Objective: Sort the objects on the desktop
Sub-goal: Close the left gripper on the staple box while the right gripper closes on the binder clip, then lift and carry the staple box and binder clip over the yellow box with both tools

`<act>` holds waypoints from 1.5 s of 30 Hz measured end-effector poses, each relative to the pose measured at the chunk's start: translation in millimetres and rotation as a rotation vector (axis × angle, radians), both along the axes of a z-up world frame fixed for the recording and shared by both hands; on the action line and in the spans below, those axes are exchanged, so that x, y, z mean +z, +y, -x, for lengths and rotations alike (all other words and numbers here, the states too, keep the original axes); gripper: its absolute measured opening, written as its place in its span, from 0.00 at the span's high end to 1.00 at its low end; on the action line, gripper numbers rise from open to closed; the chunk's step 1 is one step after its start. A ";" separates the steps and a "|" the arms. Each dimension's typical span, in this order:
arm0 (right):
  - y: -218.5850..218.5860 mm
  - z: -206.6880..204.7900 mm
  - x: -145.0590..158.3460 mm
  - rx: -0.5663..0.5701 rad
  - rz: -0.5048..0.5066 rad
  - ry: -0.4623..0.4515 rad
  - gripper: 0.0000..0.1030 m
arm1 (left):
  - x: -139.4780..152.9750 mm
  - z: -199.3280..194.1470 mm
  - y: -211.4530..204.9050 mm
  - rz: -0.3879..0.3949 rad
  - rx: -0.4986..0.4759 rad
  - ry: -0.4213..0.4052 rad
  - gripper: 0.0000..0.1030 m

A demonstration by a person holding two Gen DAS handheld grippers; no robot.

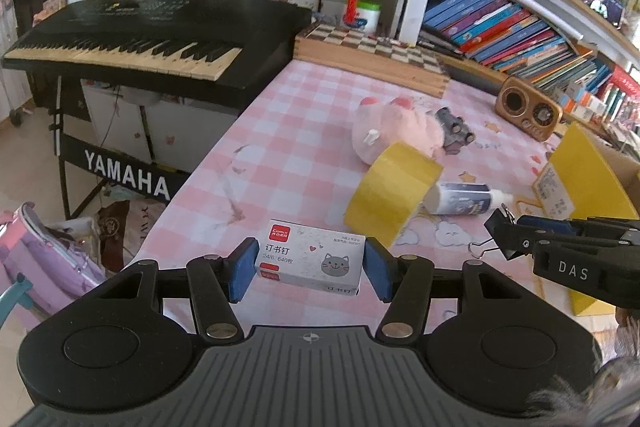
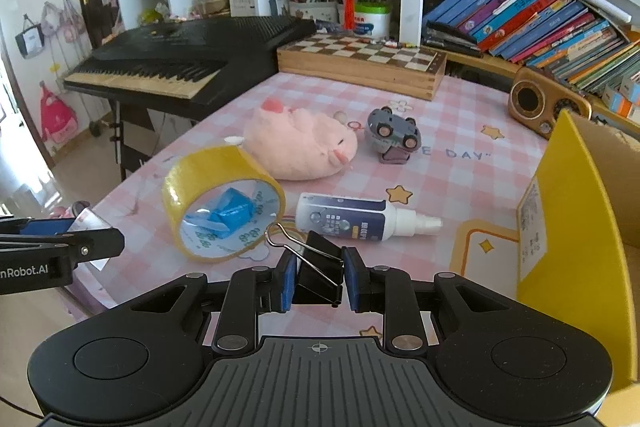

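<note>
My left gripper (image 1: 310, 267) is shut on a small white staple box (image 1: 310, 257) with a cat drawing, blue pads pressing its two short ends, near the table's front edge. My right gripper (image 2: 320, 279) is shut on a black binder clip (image 2: 318, 267), whose wire handles stick out toward the tape. In the left wrist view the right gripper (image 1: 516, 243) and the clip (image 1: 498, 227) show at the right. On the pink checked cloth lie a yellow tape roll (image 2: 216, 195), a white spray bottle (image 2: 348, 217), a pink plush (image 2: 300, 147) and a grey toy car (image 2: 394, 135).
An open cardboard box with a yellow flap (image 2: 572, 207) stands at the right edge. A wooden chessboard (image 2: 360, 59) and a wooden radio (image 2: 544, 107) sit at the back, below shelves of books. A black keyboard (image 1: 152, 35) stands off the table's left side.
</note>
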State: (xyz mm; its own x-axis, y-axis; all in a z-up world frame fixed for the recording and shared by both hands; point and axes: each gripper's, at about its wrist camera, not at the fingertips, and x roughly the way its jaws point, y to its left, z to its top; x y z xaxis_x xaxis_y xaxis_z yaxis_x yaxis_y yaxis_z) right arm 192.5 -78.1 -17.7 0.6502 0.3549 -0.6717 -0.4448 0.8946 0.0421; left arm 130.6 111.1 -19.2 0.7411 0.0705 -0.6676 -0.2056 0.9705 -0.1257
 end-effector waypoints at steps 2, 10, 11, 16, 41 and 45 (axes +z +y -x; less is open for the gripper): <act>-3.1 6.9 5.5 0.001 -0.006 -0.004 0.75 | 4.6 5.1 -2.4 0.004 -0.013 -0.012 0.47; -17.9 44.4 22.7 -0.015 -0.033 -0.019 0.75 | 17.5 30.7 -18.2 0.004 -0.085 -0.044 0.48; -19.9 49.2 24.3 -0.020 -0.034 -0.023 0.75 | 18.8 35.4 -20.3 0.003 -0.092 -0.047 0.48; -34.4 76.1 29.4 -0.052 -0.047 -0.025 0.75 | 25.5 58.4 -29.4 -0.002 -0.129 -0.064 0.48; -108.9 183.5 31.0 -0.348 -0.059 -0.031 0.75 | 31.1 118.2 -109.8 -0.001 -0.479 -0.103 0.48; -119.7 193.6 29.8 -0.399 -0.051 -0.022 0.75 | 29.3 117.1 -123.1 0.008 -0.534 -0.094 0.48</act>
State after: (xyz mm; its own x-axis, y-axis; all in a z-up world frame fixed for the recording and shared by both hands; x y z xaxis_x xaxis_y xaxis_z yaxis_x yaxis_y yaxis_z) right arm -1.1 -197.8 12.2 0.7578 0.1040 -0.6442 -0.0637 0.9943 0.0855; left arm 13.5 -11.9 10.1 0.7289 -0.3370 -0.5959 0.3282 0.9359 -0.1279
